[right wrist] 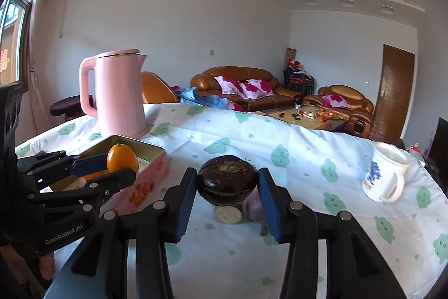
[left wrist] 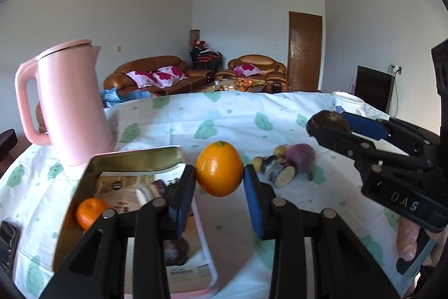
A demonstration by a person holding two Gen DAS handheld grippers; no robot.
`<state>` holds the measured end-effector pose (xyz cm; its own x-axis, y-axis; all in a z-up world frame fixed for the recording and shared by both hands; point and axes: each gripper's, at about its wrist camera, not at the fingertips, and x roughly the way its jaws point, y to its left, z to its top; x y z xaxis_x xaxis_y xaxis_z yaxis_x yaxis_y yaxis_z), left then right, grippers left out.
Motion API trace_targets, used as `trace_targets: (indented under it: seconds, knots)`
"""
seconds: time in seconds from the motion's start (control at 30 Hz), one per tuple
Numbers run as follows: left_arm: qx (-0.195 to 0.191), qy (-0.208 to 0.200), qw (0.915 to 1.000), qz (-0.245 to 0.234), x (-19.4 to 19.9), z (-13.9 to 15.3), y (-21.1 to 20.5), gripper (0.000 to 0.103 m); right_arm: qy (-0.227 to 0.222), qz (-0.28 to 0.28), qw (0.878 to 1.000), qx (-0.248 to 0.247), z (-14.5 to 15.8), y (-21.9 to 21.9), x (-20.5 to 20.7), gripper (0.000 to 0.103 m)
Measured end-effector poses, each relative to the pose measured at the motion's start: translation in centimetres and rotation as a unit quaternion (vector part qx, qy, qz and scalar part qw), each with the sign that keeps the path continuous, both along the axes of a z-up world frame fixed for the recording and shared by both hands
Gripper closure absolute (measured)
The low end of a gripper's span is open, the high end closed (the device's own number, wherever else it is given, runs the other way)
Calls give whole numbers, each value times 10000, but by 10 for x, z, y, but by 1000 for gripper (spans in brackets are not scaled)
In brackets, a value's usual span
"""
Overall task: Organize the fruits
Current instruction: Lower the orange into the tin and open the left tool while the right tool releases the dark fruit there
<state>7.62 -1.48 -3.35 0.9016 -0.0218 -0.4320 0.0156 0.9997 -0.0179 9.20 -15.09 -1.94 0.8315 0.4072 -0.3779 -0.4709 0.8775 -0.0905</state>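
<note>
Orange (left wrist: 219,168) between left gripper (left wrist: 219,187) pads

Left wrist view: looks forward and slightly down along its own fingers (left wrist: 184,195), close over the desk (left wrist: 224,114), with the tin (left wrist: 134,159) just below and the sofa (left wrist: 156,74) far behind. Right wrist view: same heading, set further right. Both share the kettle (left wrist: 67,102), tin, desk and each other's gripper.

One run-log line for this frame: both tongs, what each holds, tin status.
left tongs: shut on orange | right tongs: shut on dark round fruit | tin: open, holds mandarin | both fruits off the table
</note>
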Motion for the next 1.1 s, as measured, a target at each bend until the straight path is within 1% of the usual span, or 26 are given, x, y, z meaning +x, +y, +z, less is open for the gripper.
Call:
trace_targets:
  seconds: [0.2,0.4,0.6,0.77,1.1]
  knots:
    - [38,-54,9997,216,-9,6,21,66,-36,254,9997,-39,9,22,-2,57]
    - [15,31,9990,447,-13,5,45,66,-7,512,9987,-25,15,42,-1,57]
    - [-34,113,9979,632,-15,1,66,66,41,773,9969,-135,10,67,-4,57]
    - [-71,182,9967,786,-18,-2,82,66,109,900,9958,-150,6,80,-4,57]
    - [-93,336,9950,931,-18,-10,99,66,270,1221,9919,-227,-3,110,-5,57]
